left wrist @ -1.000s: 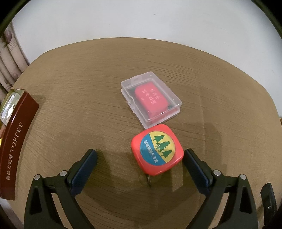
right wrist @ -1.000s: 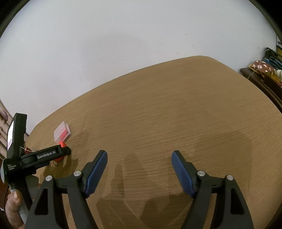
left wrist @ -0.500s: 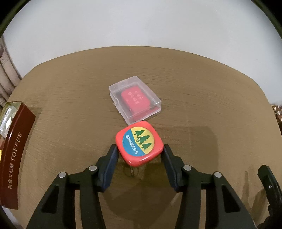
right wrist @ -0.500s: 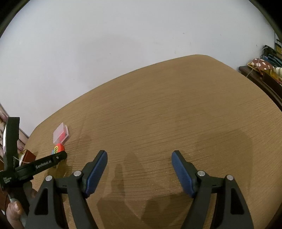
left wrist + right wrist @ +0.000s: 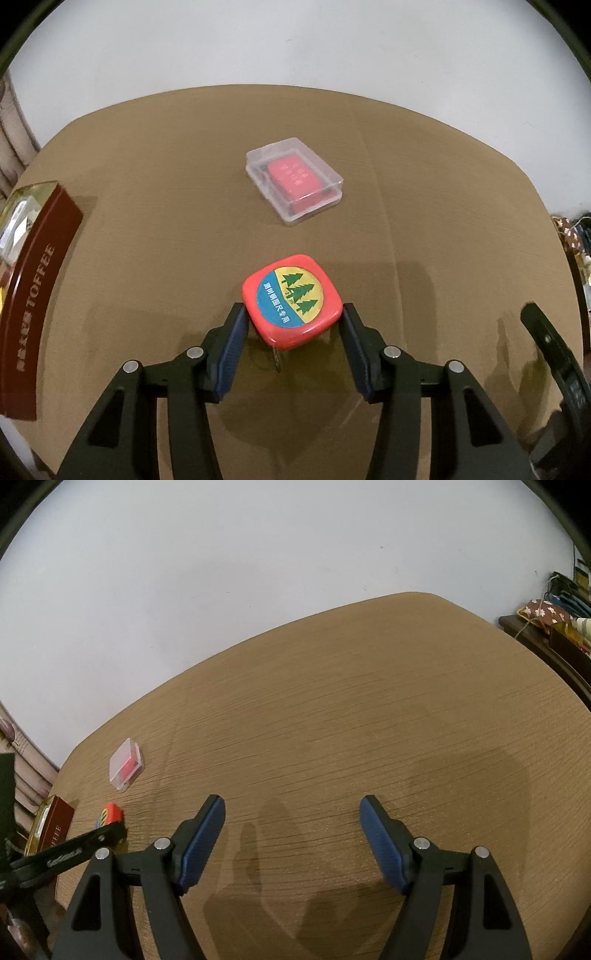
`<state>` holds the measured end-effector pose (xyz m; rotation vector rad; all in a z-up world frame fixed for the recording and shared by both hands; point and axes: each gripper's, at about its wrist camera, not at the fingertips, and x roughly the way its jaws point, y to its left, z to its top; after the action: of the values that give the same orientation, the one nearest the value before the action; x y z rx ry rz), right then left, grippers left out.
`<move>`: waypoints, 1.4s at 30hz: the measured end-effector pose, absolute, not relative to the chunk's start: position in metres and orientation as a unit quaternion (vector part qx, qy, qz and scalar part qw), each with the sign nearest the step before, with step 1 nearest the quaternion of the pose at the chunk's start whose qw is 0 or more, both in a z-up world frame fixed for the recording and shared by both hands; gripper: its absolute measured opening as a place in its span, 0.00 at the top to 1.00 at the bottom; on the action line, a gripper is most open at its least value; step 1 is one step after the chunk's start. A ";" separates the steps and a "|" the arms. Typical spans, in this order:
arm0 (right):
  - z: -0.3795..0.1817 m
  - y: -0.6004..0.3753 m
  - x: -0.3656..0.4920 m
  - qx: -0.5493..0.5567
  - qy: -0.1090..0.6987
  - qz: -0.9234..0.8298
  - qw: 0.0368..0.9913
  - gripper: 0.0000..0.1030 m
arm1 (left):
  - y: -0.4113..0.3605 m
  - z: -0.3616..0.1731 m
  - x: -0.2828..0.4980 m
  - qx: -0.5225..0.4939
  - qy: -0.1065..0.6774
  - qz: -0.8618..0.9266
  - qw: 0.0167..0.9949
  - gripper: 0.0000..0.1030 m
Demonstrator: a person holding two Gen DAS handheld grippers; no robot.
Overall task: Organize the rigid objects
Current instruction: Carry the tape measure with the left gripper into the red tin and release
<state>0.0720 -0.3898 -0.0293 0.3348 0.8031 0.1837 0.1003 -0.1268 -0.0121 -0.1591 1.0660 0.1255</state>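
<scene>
Between the blue fingers (image 5: 232, 350) of the left gripper (image 5: 291, 334) sits a red tape measure (image 5: 291, 300) with a tree label, clamped on both sides, its shadow falling on the tabletop (image 5: 424, 206) below. Just beyond it a clear plastic case (image 5: 293, 180) holding something red lies flat on the wood. A dark red toffee box (image 5: 35, 291) stands at the left edge, well apart from both. Off to the right, the right gripper (image 5: 291, 843) hangs over bare wood with its fingers (image 5: 201, 843) spread wide and nothing between them.
</scene>
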 end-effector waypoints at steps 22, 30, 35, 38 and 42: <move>-0.033 -0.370 0.079 0.122 0.405 0.067 0.904 0.23 | 0.015 0.098 -0.006 -0.068 0.426 0.089 0.898 0.55; -0.036 -0.344 0.086 0.045 0.426 0.037 0.903 0.17 | 0.148 0.082 -0.022 -0.044 0.475 0.115 0.871 0.55; -0.039 -0.331 0.091 0.010 0.436 0.024 0.900 0.14 | 0.167 0.054 -0.017 -0.069 0.508 0.062 0.856 0.55; -0.040 -0.336 0.090 0.017 0.434 0.028 0.900 0.14 | 0.159 0.038 -0.011 -0.055 0.526 0.055 0.847 0.55; -0.041 -0.332 0.089 0.007 0.436 0.023 0.900 0.14 | 0.158 0.029 -0.012 -0.065 0.530 0.049 0.844 0.54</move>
<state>0.0893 -0.3317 -0.0406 0.0150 0.9021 0.0479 -0.0122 0.1577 0.0291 -0.1369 1.1195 0.1044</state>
